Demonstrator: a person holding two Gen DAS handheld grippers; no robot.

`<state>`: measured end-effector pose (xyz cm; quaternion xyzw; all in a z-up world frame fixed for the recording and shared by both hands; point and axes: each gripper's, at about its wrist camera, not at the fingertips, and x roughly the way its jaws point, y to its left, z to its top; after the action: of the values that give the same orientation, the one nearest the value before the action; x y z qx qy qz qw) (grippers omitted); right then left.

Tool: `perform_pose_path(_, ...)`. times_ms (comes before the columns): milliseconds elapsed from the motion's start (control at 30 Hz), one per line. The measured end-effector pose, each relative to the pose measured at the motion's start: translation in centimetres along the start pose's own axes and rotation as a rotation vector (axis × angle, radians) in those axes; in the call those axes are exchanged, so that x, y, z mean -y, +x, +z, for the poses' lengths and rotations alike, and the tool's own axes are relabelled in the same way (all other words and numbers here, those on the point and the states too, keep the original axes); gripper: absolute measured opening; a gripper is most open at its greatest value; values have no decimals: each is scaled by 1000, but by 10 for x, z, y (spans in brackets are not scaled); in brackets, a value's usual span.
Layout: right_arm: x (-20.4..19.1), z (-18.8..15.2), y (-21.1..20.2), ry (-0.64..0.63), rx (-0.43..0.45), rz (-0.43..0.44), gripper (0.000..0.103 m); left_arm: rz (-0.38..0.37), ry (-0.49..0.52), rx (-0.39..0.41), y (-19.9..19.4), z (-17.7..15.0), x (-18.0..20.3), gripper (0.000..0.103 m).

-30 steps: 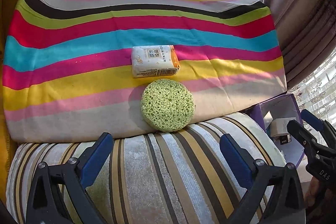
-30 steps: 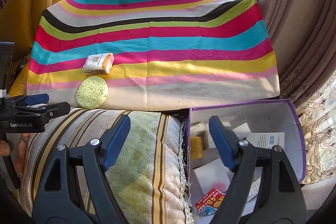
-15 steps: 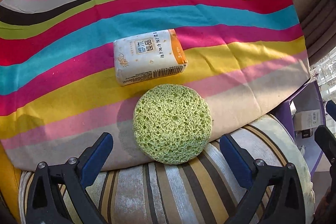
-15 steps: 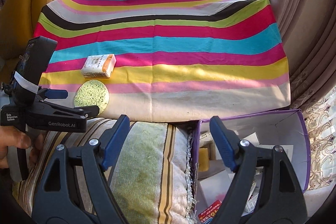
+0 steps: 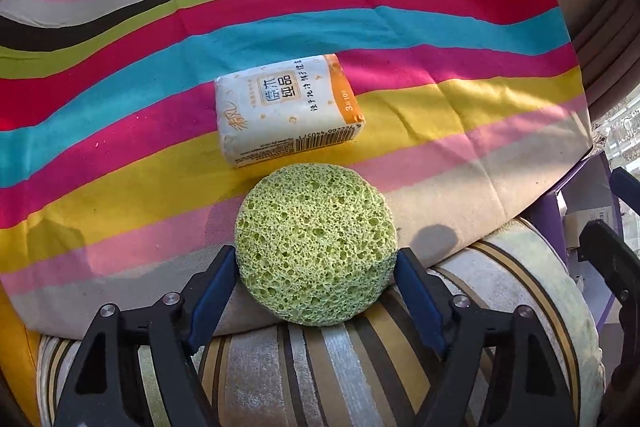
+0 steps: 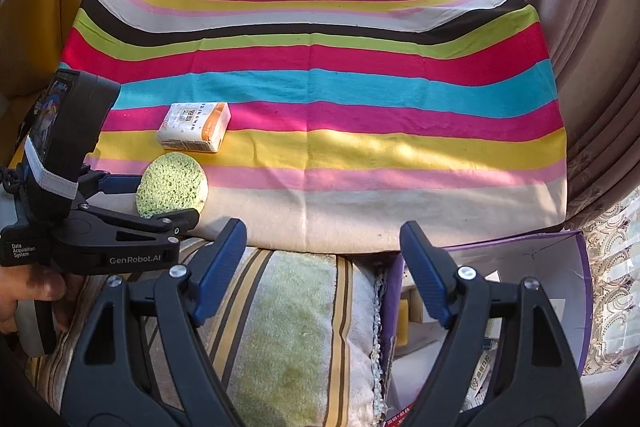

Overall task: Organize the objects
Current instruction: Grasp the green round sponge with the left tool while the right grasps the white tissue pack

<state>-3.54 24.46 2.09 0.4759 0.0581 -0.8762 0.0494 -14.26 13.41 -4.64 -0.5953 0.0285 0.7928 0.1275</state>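
A round green sponge (image 5: pixel 316 243) lies at the near edge of the striped cloth (image 5: pixel 460 107). My left gripper (image 5: pixel 316 267) has its blue pads on both sides of the sponge, touching or nearly touching it. The sponge (image 6: pixel 172 185) and the left gripper (image 6: pixel 156 199) also show in the right wrist view. A white and orange tissue pack (image 5: pixel 288 115) lies just beyond the sponge; it also shows in the right wrist view (image 6: pixel 195 126). My right gripper (image 6: pixel 324 259) is open and empty above a striped cushion (image 6: pixel 288 327).
A purple box (image 6: pixel 560 267) holding several small packets stands at the right, beside the cushion. A yellow sofa back (image 6: pixel 60 7) is at the far left. Curtains (image 6: pixel 592 67) hang at the right. The cloth covers a raised flat surface.
My left gripper has moved forward to the sponge and its jaws have narrowed around it. My right gripper has stayed open and shifted slightly.
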Motion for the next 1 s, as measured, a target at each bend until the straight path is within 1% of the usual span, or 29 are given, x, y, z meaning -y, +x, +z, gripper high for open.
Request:
perform_pose_path(167,-15,8,8,-26,-14,19,84,-37,-81,55,-20,-8,-25,79)
perform_pose_path(333,-38,20,19,-54,-25,52,88,-42,-170,103,-41,-19,-49,79)
perform_pose_path(400,-48,24,24,-64,-35,72,90,-40,-202,122,-45,-19,-64,79)
perform_pose_path(567,-73,38,41,-66,-56,111,94,-14,-273,180,-55,-28,-91,79)
perform_pose_path(767,-97,53,63,-73,-75,97,94,20,-351,230,-58,-32,-114,79)
perform_pose_path(1000,-117,70,82,-66,-73,86,95,81,-388,269,-61,-36,-127,79)
